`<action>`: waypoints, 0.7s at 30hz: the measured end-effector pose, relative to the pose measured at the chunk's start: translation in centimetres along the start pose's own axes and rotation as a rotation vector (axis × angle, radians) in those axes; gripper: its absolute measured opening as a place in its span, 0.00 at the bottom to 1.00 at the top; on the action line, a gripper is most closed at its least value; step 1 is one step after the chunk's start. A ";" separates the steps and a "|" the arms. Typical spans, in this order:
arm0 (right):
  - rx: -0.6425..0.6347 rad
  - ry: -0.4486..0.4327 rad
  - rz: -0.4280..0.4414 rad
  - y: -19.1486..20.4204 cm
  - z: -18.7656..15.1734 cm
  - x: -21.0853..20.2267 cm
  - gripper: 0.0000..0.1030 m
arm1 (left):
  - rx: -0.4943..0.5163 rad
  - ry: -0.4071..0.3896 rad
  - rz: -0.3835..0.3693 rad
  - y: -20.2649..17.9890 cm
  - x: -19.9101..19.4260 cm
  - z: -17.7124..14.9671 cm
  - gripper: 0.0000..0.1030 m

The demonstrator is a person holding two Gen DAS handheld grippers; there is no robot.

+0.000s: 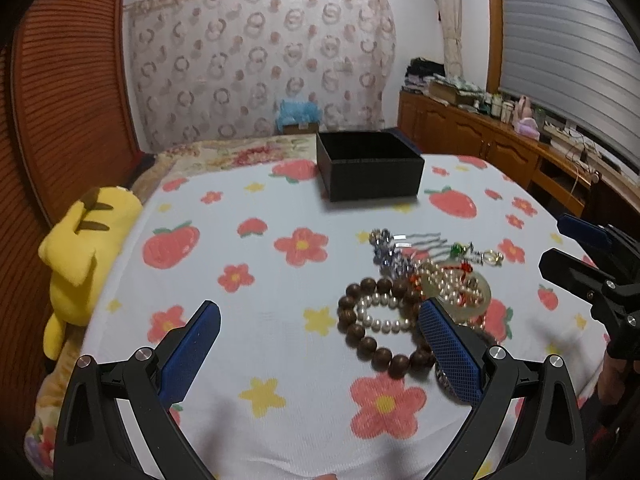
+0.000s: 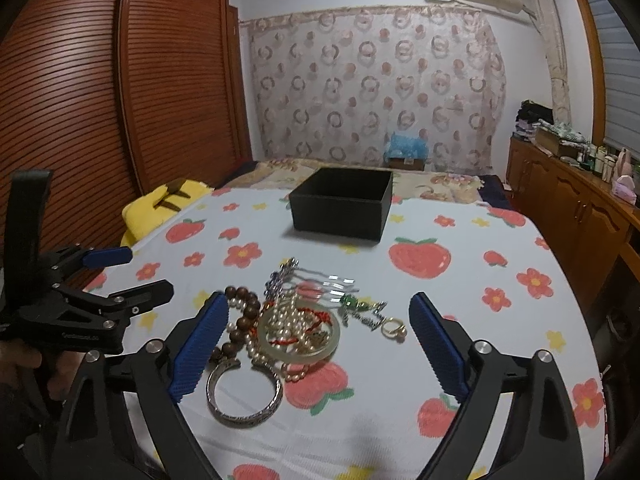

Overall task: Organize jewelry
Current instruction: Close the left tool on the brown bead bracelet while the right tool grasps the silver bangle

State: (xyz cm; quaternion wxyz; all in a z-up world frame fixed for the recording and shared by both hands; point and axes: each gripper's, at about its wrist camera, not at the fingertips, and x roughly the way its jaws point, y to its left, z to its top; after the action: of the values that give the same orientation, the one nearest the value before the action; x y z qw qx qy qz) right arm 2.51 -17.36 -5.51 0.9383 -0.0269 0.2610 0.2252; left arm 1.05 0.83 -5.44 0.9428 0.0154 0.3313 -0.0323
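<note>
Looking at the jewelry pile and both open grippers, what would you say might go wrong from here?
The pearl strand lies tangled across the jade bangle and wooden bead bracelet, so lifting one may drag the others. The small ring could slip from wide pads. The black box sits well beyond the pile, so a loose piece may drop on the way.
</note>
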 end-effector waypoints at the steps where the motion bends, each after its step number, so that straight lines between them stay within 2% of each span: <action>1: -0.005 0.010 0.006 0.1 -0.2 0.2 0.82 | 0.002 0.007 -0.003 0.2 0.3 -0.2 0.94; 12: -0.067 0.129 0.088 1.5 -1.9 2.2 0.52 | -0.008 0.067 -0.056 0.9 2.0 -1.1 0.94; 16: -0.095 0.182 0.121 2.1 -2.7 3.0 0.45 | -0.021 0.069 -0.070 1.3 2.2 -1.1 0.94; 19: -0.104 0.220 0.142 2.5 -3.4 3.6 0.39 | -0.025 0.071 -0.083 1.5 2.3 -1.2 0.89; 21: -0.111 0.242 0.145 2.7 -3.8 4.0 0.32 | -0.031 0.080 -0.102 1.6 2.5 -1.2 0.81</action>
State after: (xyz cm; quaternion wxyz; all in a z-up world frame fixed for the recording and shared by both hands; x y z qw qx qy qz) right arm 2.61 -13.98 -10.60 0.8784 -0.0869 0.3606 0.3015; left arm 2.34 2.34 -7.90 0.9260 -0.0146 0.3698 -0.0744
